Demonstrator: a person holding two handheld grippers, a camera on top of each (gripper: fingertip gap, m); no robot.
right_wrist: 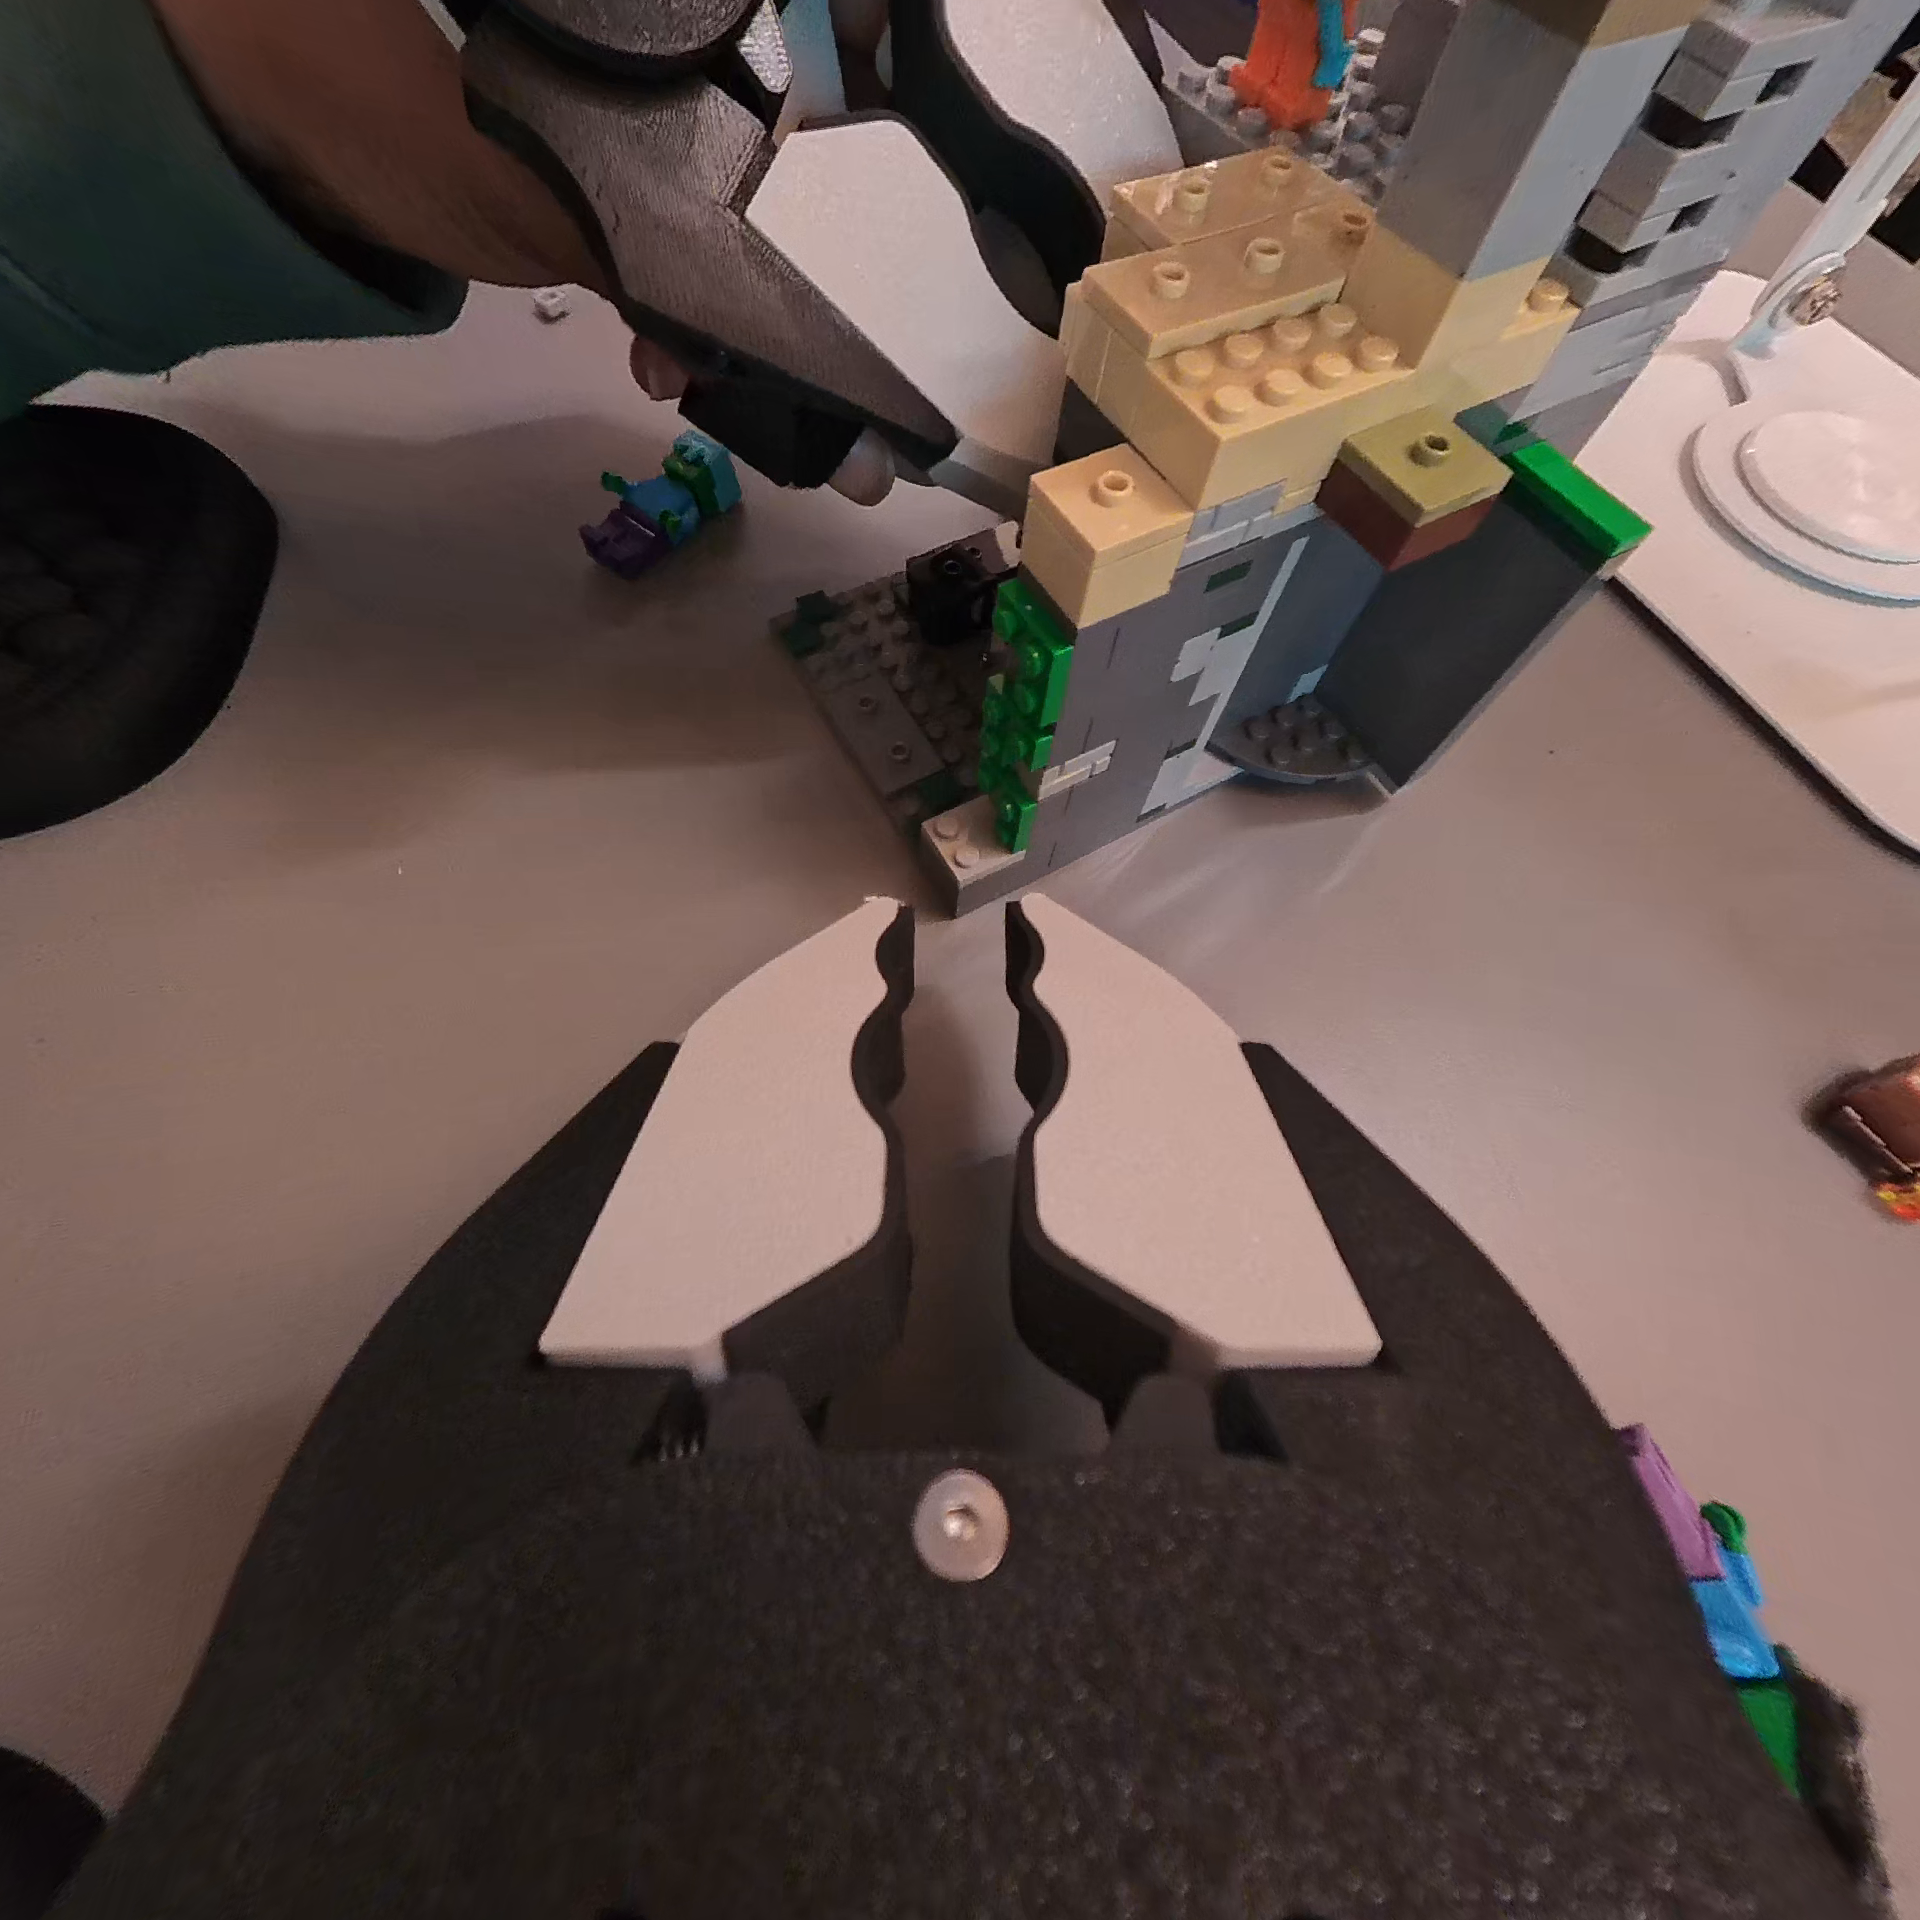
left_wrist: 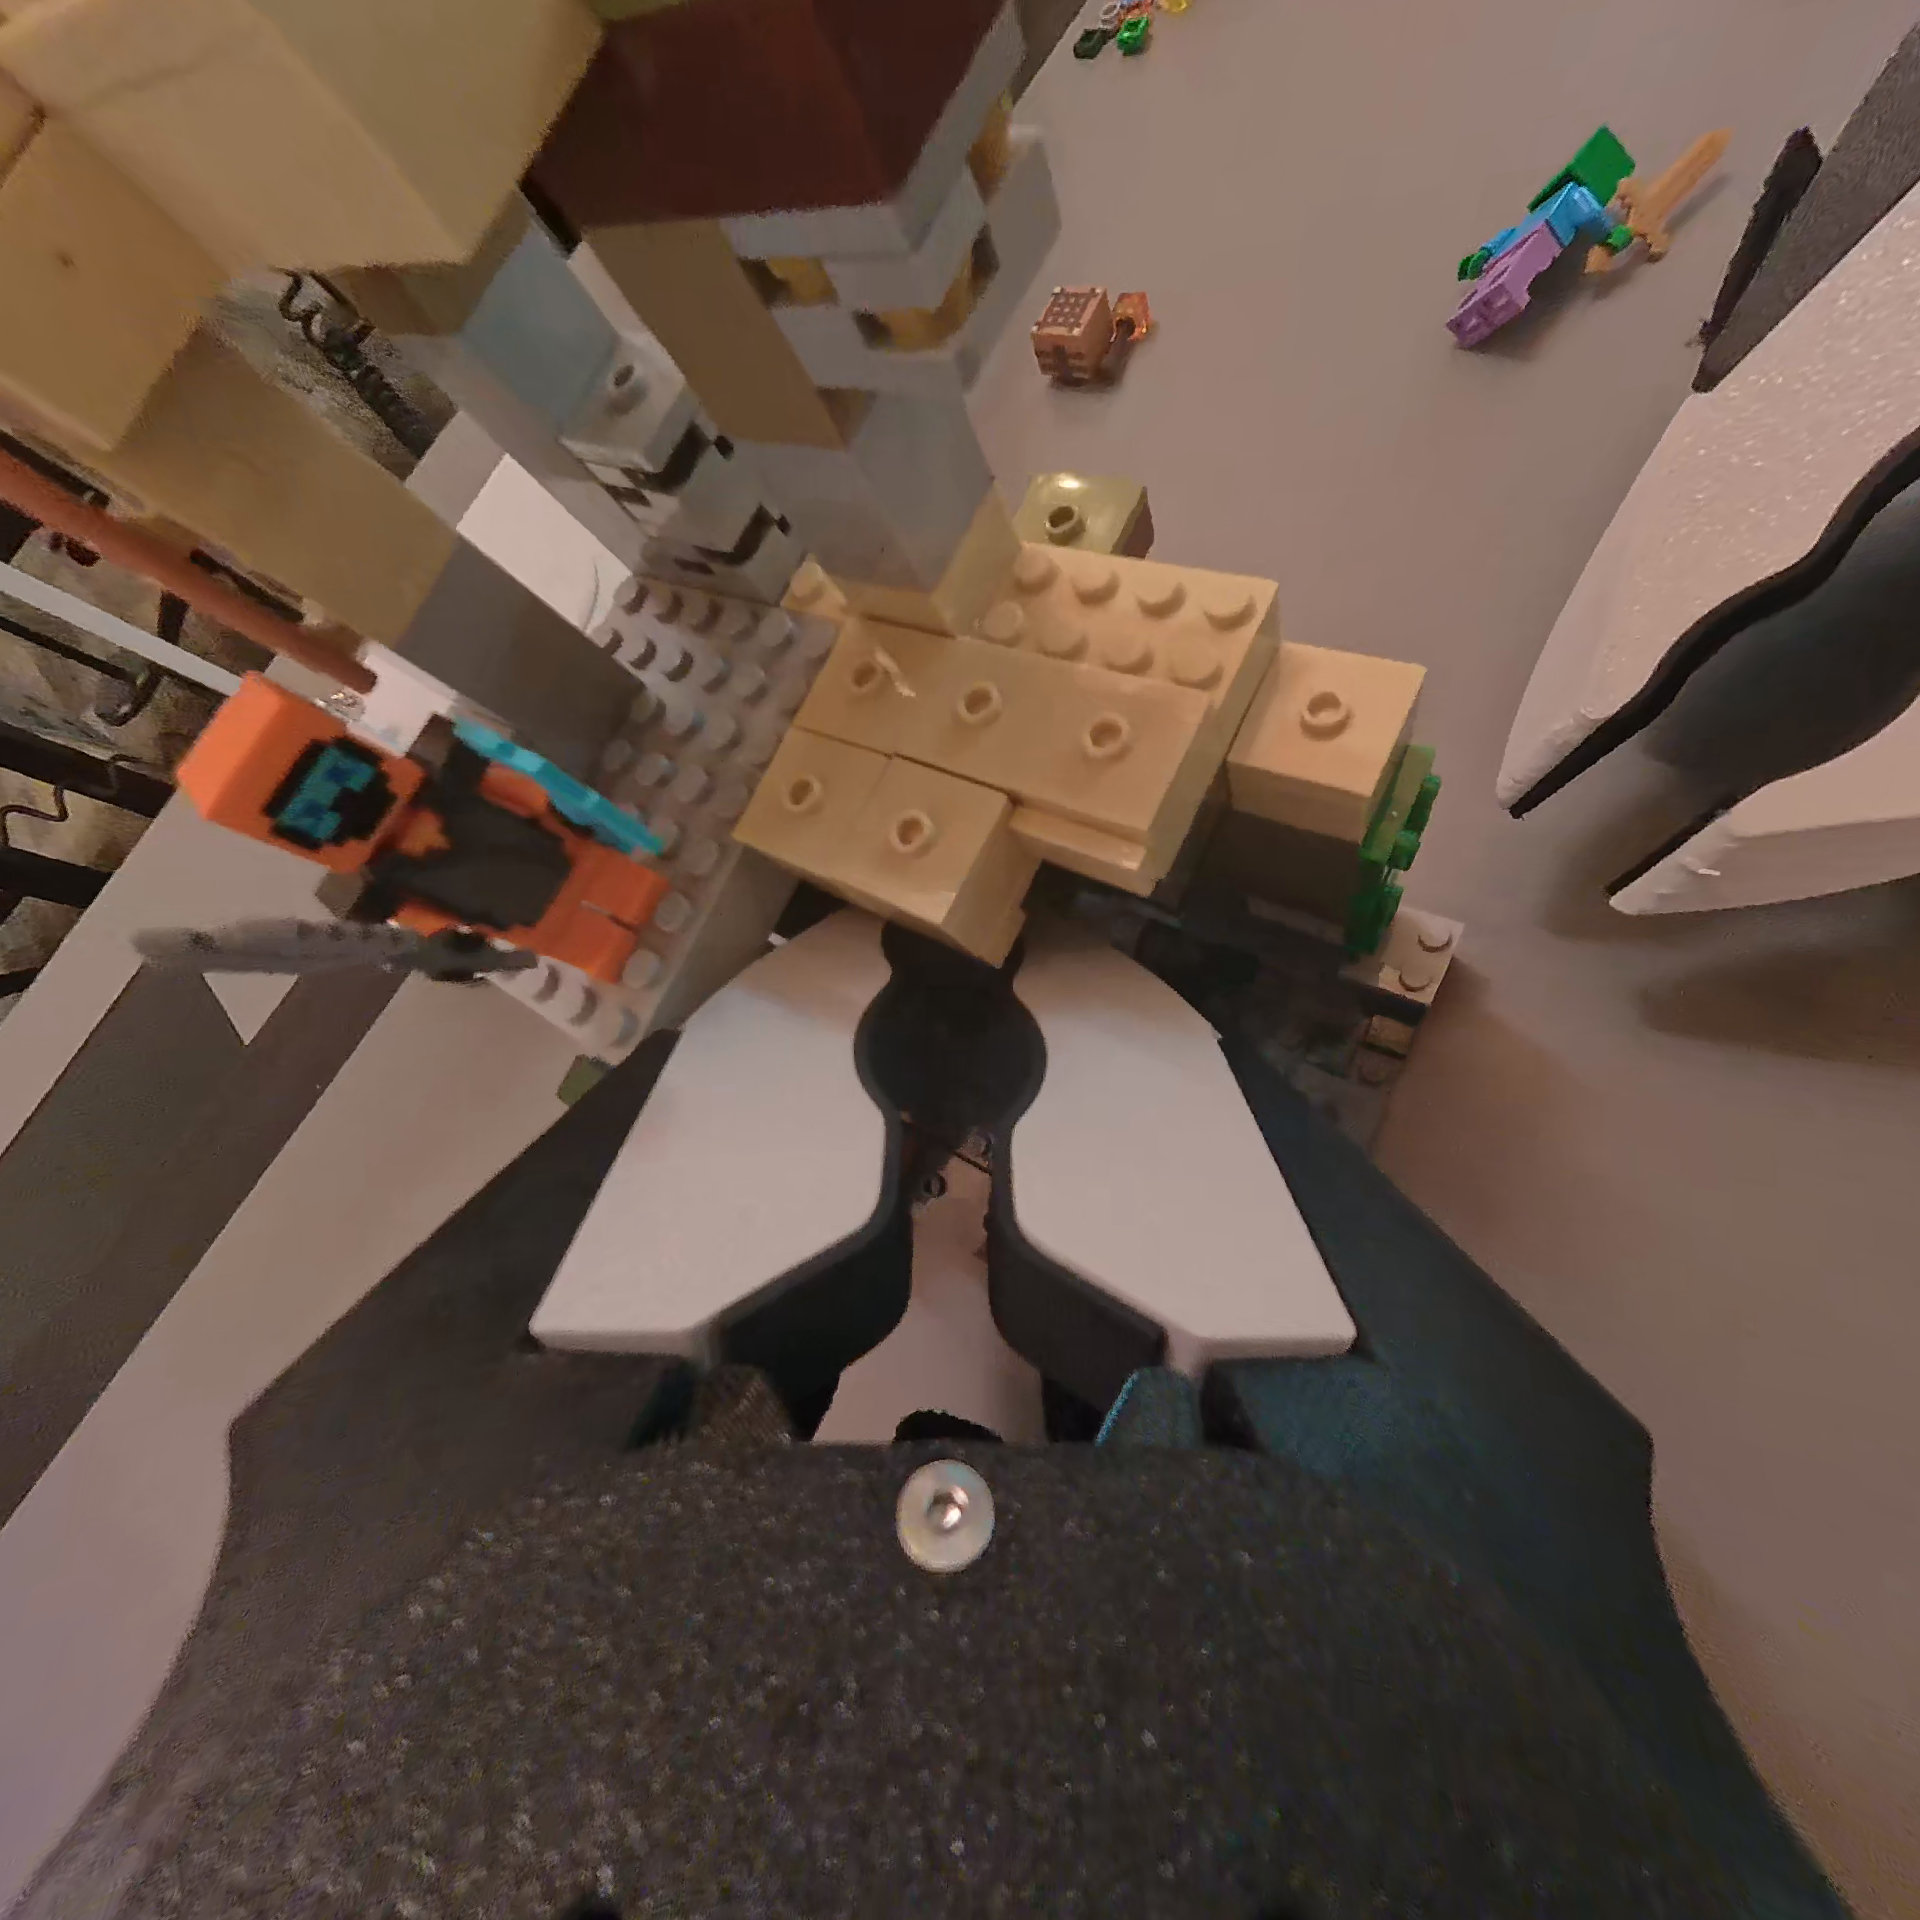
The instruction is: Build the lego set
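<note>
Tabletop (right_wrist: 416,935), pale grey, carried the half-built lego castle (right_wrist: 1226,665), its tan stepped bricks (left_wrist: 997,727) topping grey walls trimmed with green. Left gripper (left_wrist: 948,961) pressed in under the tan overhang, jaws nearly together; whether they clamped a brick could not be told. Right gripper (right_wrist: 958,920) hovered just before the castle's base corner, jaws slightly apart and empty. An orange minifigure (left_wrist: 436,831) stood on the grey studded plate (left_wrist: 707,707). A zombie minifigure (left_wrist: 1538,239) lay well apart.

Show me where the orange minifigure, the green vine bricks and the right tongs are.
orange minifigure (left_wrist: 436,821): left wrist view, on its torso.
green vine bricks (right_wrist: 1023,707): right wrist view, on the middle of the strip.
right tongs (right_wrist: 958,920): right wrist view, midway between the tips.
</note>
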